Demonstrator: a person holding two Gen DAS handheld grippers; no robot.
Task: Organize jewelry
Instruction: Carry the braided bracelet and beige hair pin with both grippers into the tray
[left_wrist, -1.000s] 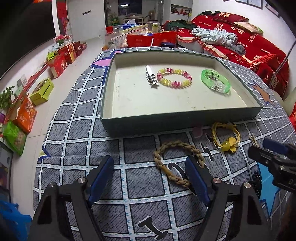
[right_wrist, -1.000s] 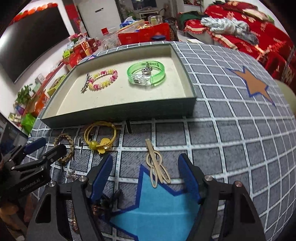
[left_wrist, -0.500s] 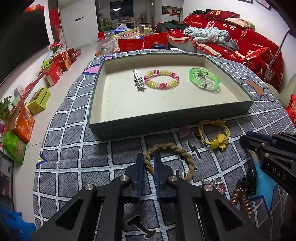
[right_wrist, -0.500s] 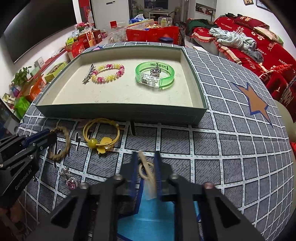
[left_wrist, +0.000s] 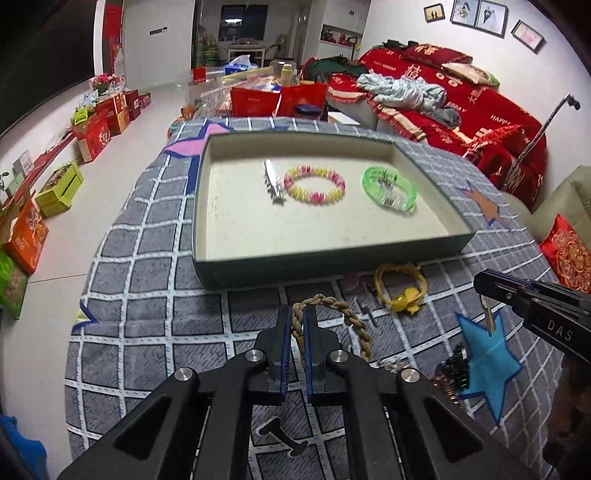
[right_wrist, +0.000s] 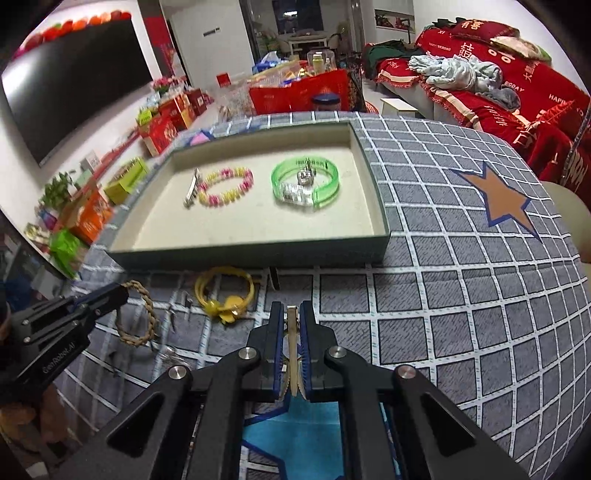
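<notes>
My left gripper (left_wrist: 297, 314) is shut on a braided tan rope bracelet (left_wrist: 351, 321) and holds it above the table, in front of the tray. My right gripper (right_wrist: 291, 314) is shut on a beige hair clip (right_wrist: 292, 332), lifted off the cloth; it shows hanging from the right gripper in the left wrist view (left_wrist: 488, 319). The green tray (left_wrist: 332, 258) holds a silver clip (left_wrist: 272, 181), a pink-and-yellow bead bracelet (left_wrist: 315, 184) and a clear green bangle (left_wrist: 389, 188). A yellow hair tie (left_wrist: 400, 288) lies on the cloth before the tray.
The table has a grey checked cloth (right_wrist: 461, 295) with a blue star (left_wrist: 484, 354) and an orange star (right_wrist: 498, 203). Dark beads and a small charm (left_wrist: 450, 369) lie near the blue star. Red sofa (left_wrist: 461, 107) behind, boxes on the floor at left.
Both grippers closed, the left on the rope bracelet and the right on the beige clip. Both have since lifted their pieces off the cloth.
</notes>
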